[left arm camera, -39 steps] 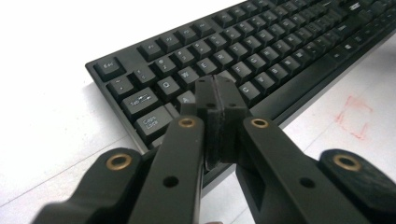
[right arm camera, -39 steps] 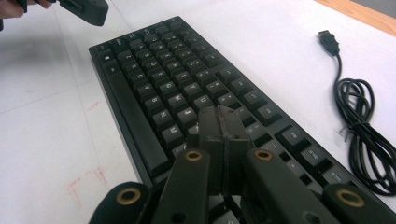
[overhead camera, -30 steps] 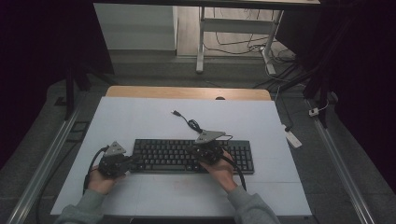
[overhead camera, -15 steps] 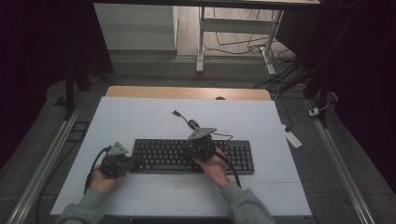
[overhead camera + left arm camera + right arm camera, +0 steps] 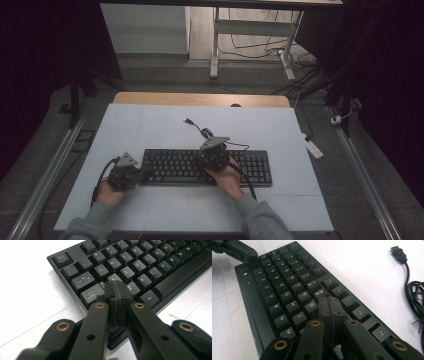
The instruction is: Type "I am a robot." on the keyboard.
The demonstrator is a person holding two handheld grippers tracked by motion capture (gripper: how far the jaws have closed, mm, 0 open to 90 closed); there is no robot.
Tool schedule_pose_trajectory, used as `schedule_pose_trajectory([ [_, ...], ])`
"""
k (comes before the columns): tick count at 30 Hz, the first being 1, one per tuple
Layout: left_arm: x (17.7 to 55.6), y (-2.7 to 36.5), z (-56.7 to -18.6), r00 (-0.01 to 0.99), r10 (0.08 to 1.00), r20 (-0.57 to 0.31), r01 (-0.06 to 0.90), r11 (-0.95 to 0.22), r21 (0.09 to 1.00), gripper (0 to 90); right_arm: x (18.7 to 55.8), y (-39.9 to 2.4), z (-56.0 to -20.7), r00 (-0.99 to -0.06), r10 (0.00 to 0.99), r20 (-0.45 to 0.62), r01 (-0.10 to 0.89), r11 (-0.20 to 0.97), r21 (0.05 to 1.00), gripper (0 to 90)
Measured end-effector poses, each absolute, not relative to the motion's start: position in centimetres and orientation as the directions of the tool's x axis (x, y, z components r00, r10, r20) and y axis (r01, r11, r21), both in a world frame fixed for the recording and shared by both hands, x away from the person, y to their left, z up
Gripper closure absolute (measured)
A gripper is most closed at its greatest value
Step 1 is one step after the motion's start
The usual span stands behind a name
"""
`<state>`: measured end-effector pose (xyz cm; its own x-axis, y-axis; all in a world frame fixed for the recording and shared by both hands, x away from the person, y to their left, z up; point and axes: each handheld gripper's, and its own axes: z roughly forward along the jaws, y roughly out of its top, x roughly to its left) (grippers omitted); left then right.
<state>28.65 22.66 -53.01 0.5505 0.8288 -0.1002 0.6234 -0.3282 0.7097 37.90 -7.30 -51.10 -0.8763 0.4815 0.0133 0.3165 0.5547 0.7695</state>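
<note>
The flat black plastic keyboard [image 5: 206,167] lies on the white table [image 5: 150,130]. Both jaws are closed and empty: the left gripper [image 5: 116,293] over key A, the right gripper [image 5: 331,305] near I. Typing seems underway; next, a precise downward press.

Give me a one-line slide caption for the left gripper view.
Left gripper, jaws shut, tips poised over the A key at the left end of a black keyboard on a white table.

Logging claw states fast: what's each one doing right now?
Left claw: closed, holding nothing, tips over the keyboard near the A key.
Right claw: closed, holding nothing, tips over the keys beside U.
</note>
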Motion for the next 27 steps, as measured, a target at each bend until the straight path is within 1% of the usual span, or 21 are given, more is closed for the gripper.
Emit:
schedule_pose_trajectory([
  [26, 28.69, 22.43, -53.28, 0.554, 0.828, -0.088, 0.624, -0.342, 0.703, 88.9, 38.0, -6.41, -51.91, -0.879, 0.477, 0.001, 0.313, 0.573, 0.757, 89.3],
  [27, 28.69, 22.43, -53.28, 0.555, 0.827, -0.089, 0.624, -0.343, 0.702, 88.9, 38.01, -6.33, -52.09, -0.88, 0.476, -0.006, 0.313, 0.587, 0.747, 89.5],
])
